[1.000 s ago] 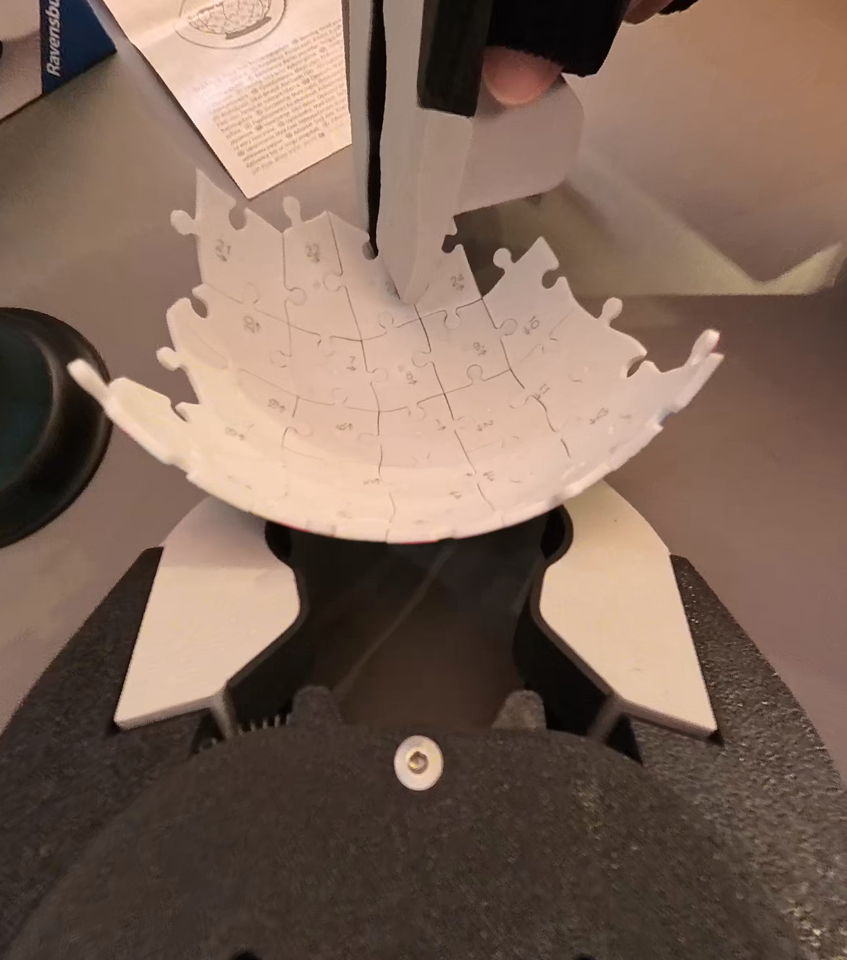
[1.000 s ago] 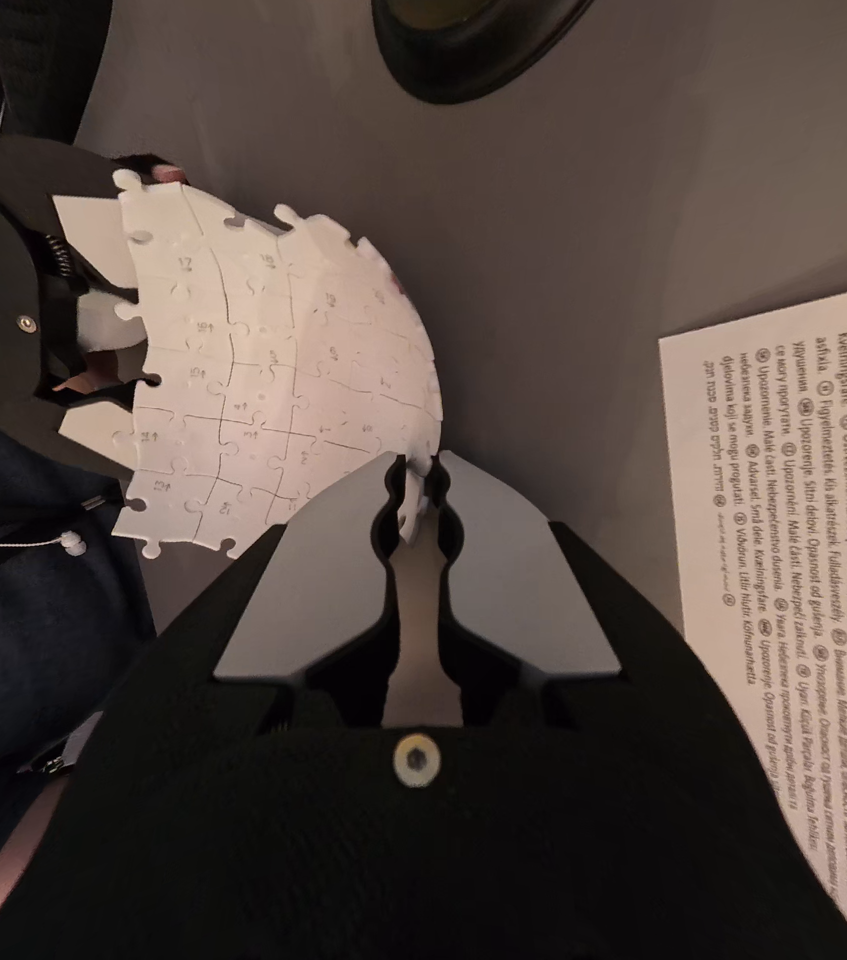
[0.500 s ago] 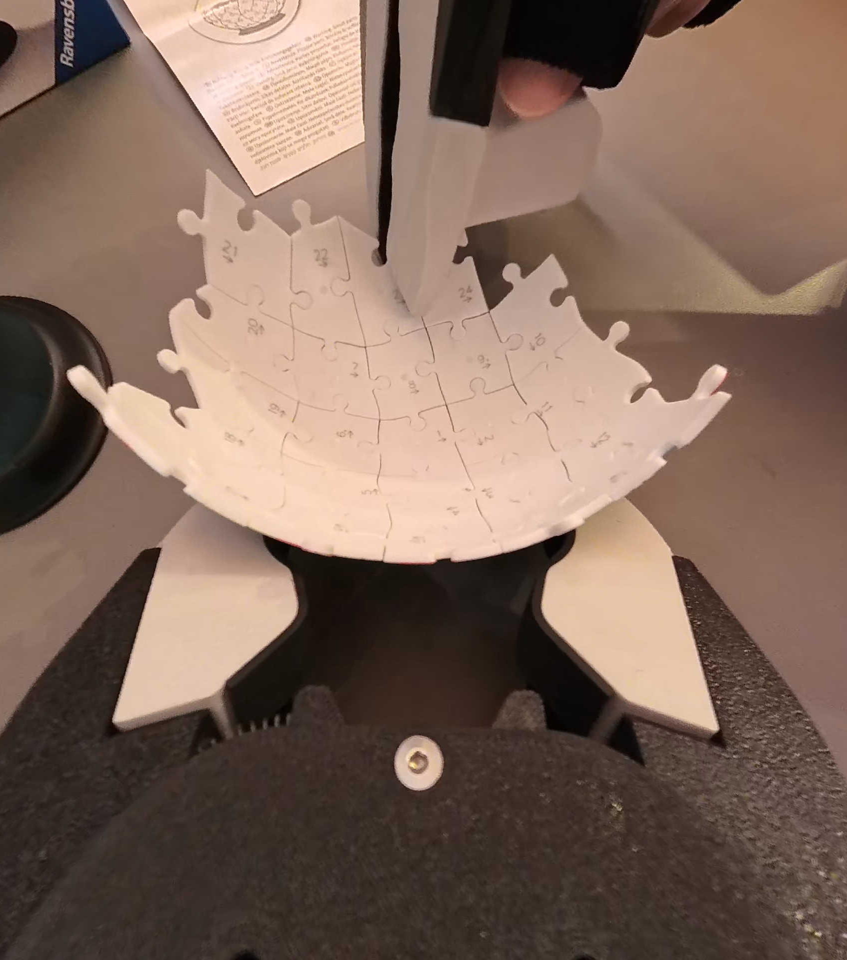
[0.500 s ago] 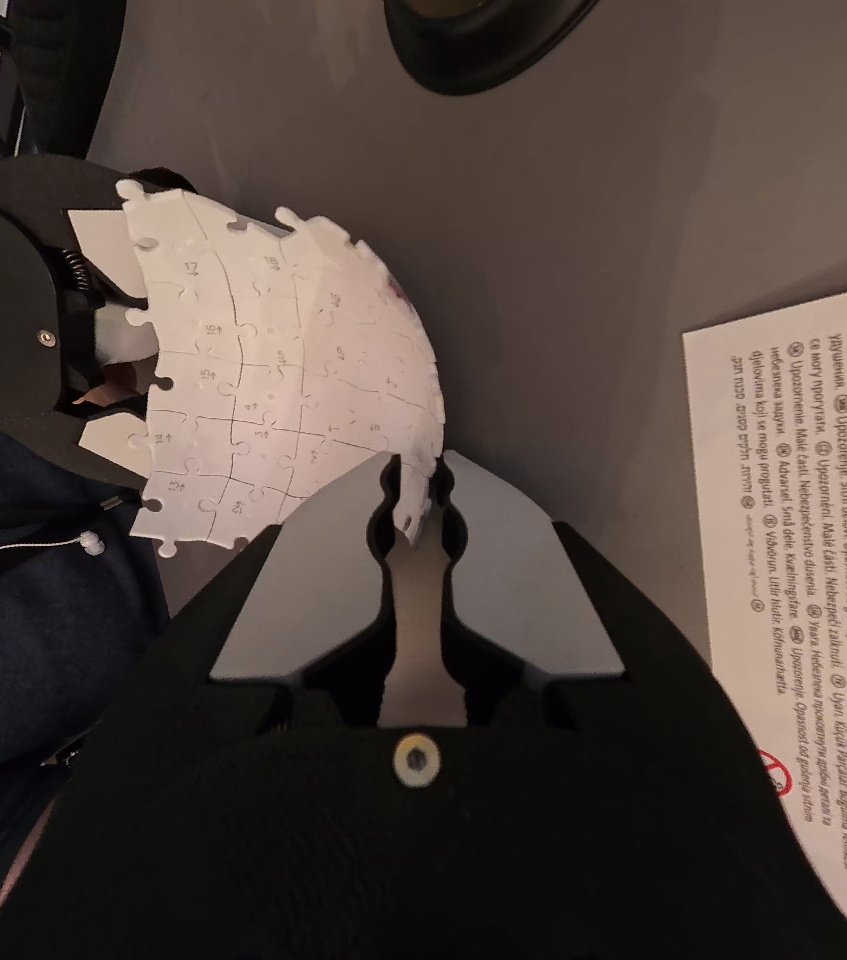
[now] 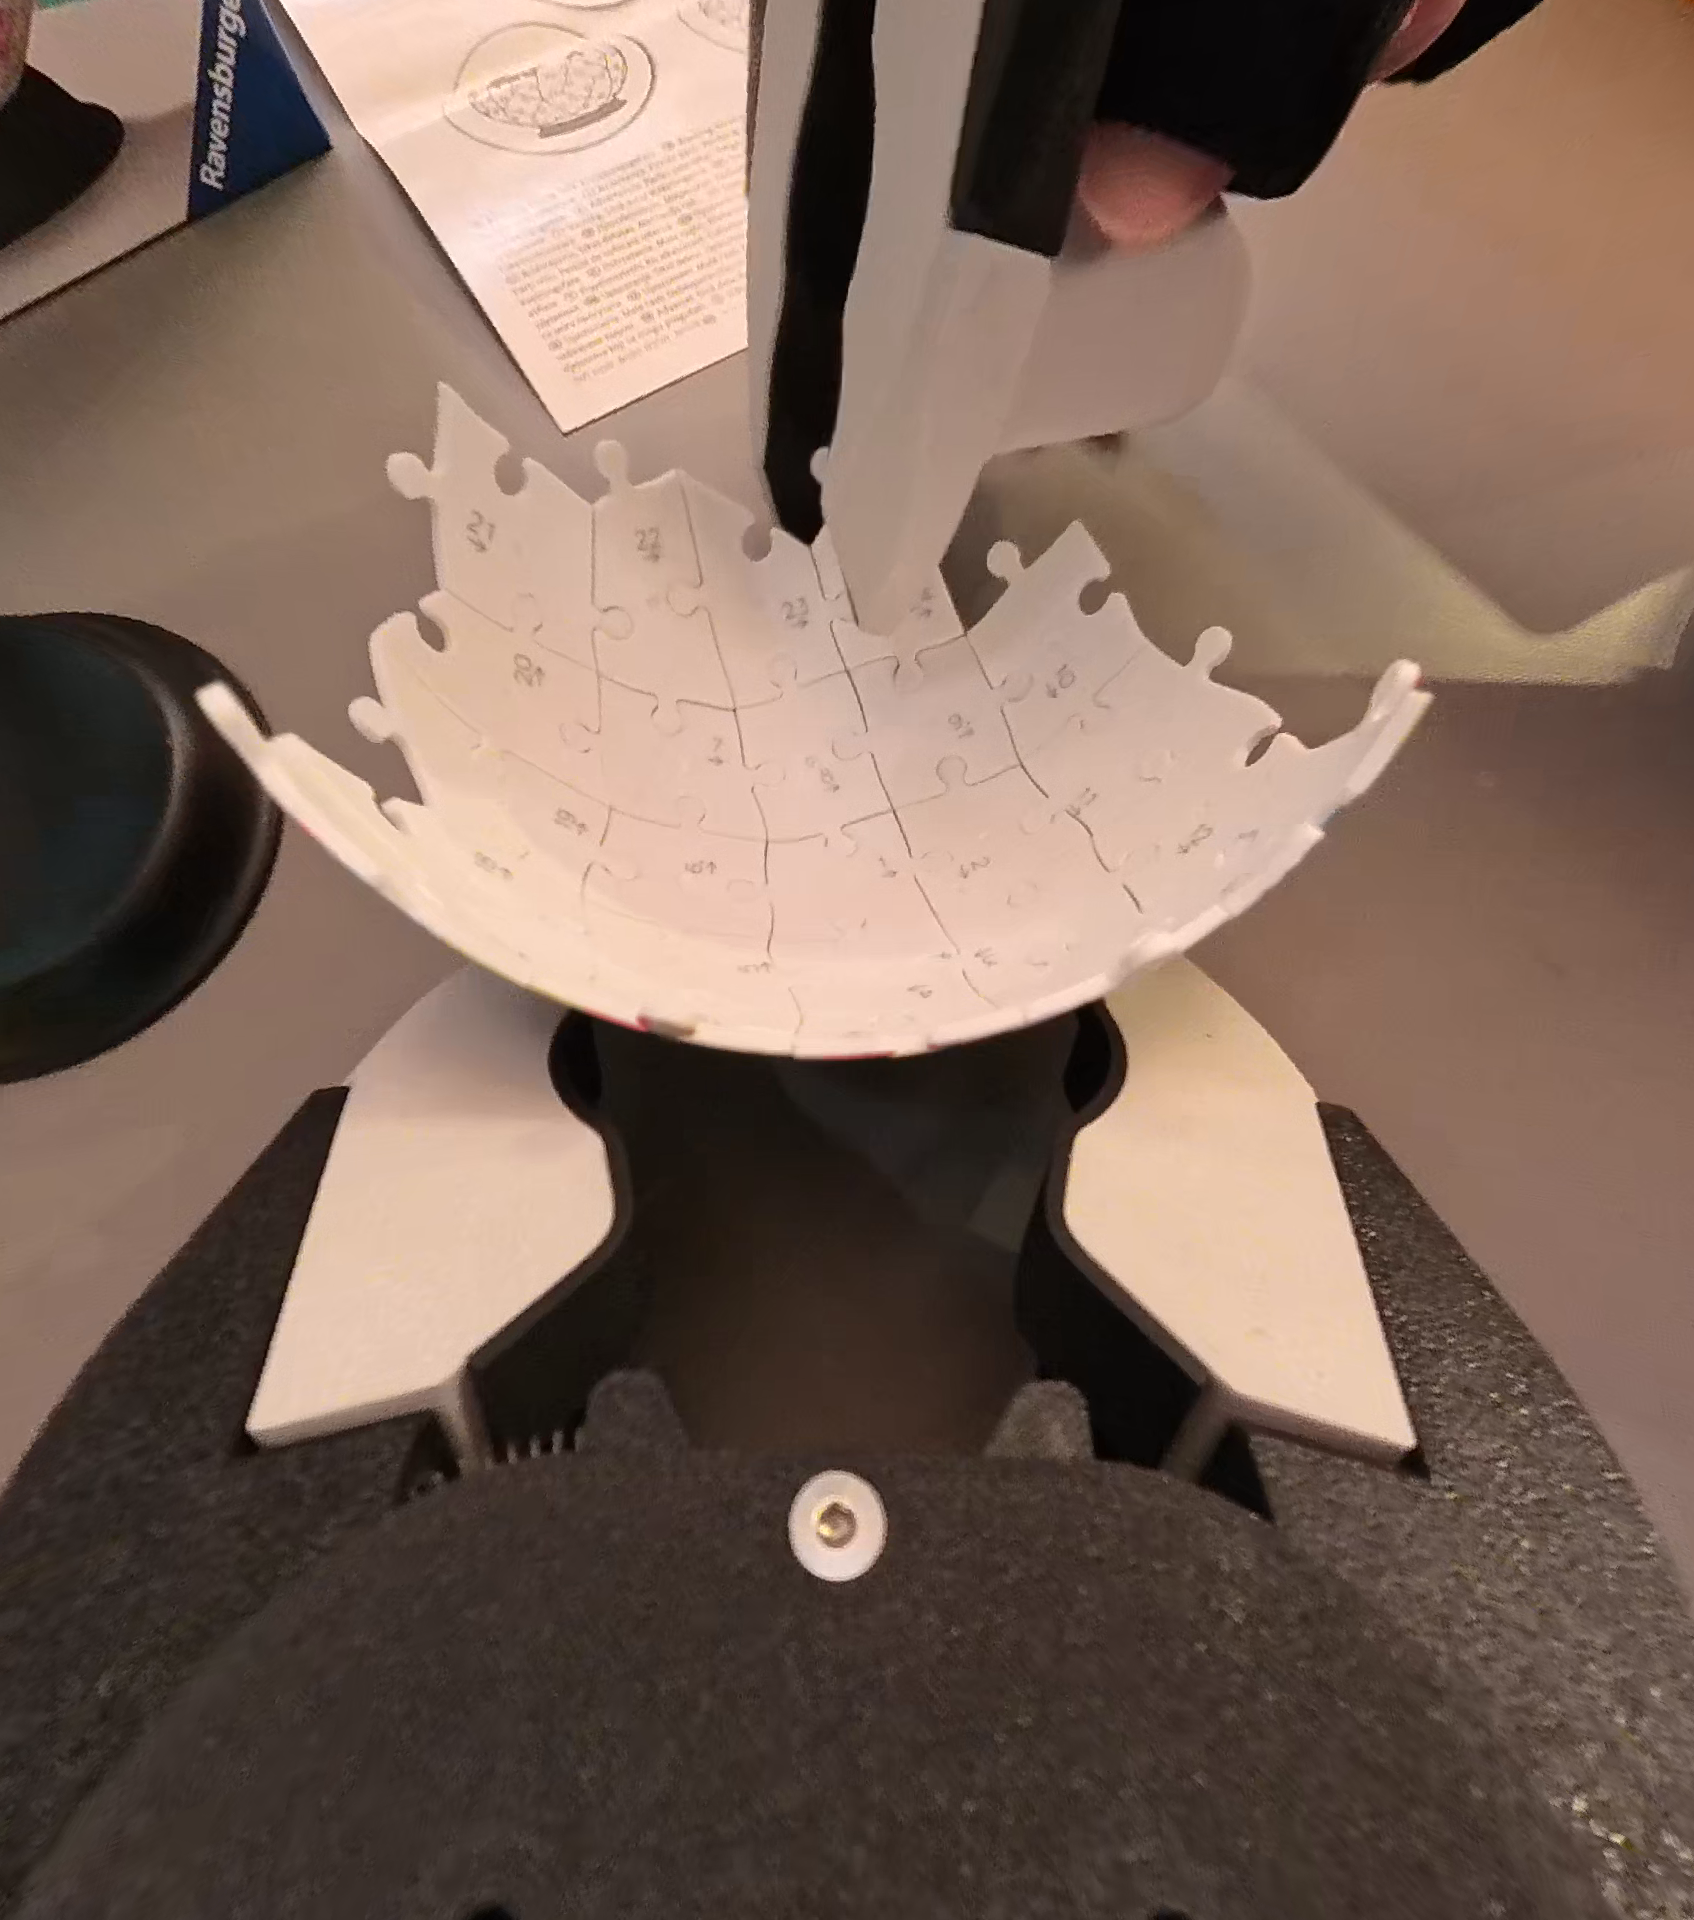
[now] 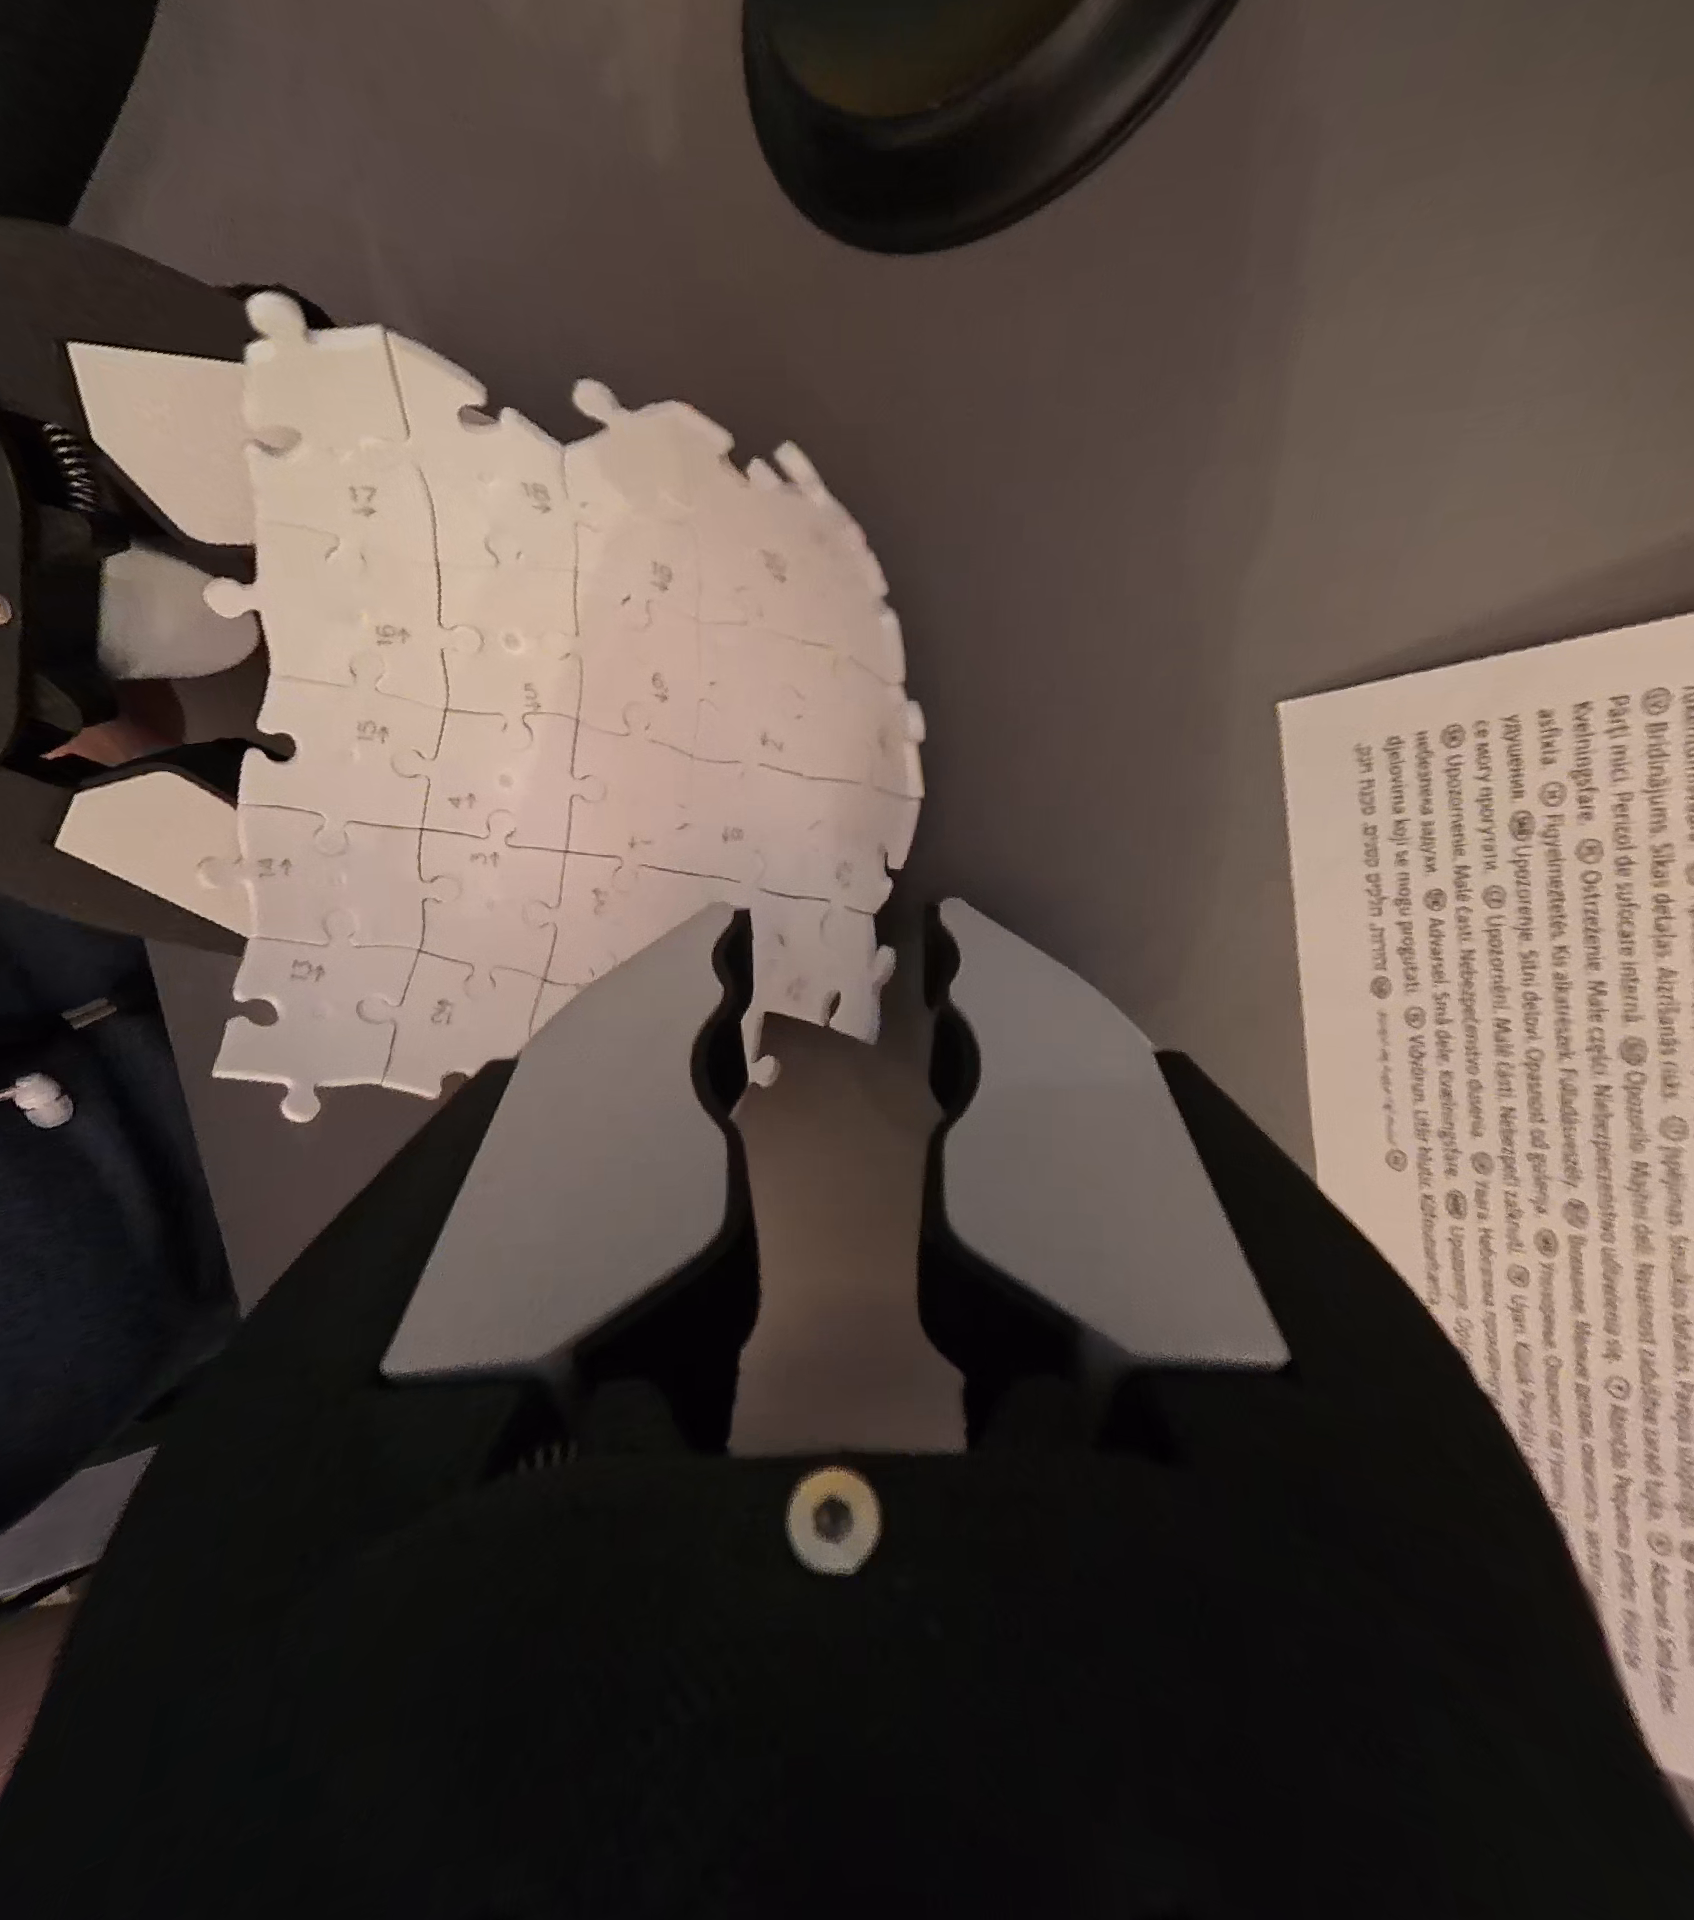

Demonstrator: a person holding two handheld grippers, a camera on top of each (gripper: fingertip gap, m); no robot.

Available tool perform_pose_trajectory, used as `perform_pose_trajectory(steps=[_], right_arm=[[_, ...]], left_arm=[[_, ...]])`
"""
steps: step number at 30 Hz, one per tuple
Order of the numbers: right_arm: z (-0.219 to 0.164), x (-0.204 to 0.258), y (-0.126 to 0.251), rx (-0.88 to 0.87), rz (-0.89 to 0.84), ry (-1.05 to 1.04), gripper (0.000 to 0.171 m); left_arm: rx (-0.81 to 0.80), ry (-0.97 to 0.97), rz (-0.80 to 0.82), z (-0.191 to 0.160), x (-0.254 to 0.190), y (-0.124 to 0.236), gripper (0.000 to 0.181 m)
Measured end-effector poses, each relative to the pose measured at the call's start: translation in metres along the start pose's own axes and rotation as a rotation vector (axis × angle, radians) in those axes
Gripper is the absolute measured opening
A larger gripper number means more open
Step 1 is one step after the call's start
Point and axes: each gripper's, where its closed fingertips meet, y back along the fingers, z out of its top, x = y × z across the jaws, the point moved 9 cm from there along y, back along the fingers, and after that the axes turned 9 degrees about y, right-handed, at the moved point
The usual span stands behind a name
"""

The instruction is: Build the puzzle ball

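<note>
Left wrist view, from left: black round stand (image 5: 43, 842) on the grey table (image 5: 1549, 1039), dark hollow facing up. Far left corner: blue box (image 5: 245, 104), with the printed instruction sheet (image 5: 604, 218) beside it.

Centre: partly built puzzle ball (image 5: 822, 790), a curved white shell of joined pieces, inner numbered side toward the camera, toothed upper rim. Left gripper (image 5: 827, 1023) holds it by the lower edge; the shell hides the fingertips, so the grip itself is not visible, though the white fingers (image 5: 469, 1226) stand fairly wide apart under it.

Right gripper (image 5: 858, 499) comes down from the top onto the shell's far rim. A gloved hand (image 5: 1196, 135) holds it.

Right wrist view: left gripper (image 6: 178, 665) at far left, clasping the shell (image 6: 562, 727). Right gripper (image 6: 832, 945) has jaws moderately parted, a gap showing on each side of the shell's edge pieces that lie between them. Sheet (image 6: 1601, 1091) lies at right, stand (image 6: 968, 104) at top.
</note>
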Motion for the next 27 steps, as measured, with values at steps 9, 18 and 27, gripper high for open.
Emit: perform_pose_trajectory(steps=[9, 18, 27], right_arm=[[-0.003, 0.003, 0.035, -0.069, -0.164, 0.06, 0.038], [-0.043, 0.014, 0.049, 0.108, -0.391, 0.345, 0.038], [-0.063, 0.007, 0.037, 0.198, -0.397, 0.327, 0.038]], left_arm=[[-0.002, -0.007, 0.004, 0.001, 0.002, -0.001, 0.089], [-0.003, -0.012, 0.006, 0.001, 0.002, -0.001, 0.089], [-0.001, -0.022, 0.006, 0.001, 0.002, -0.002, 0.089]])
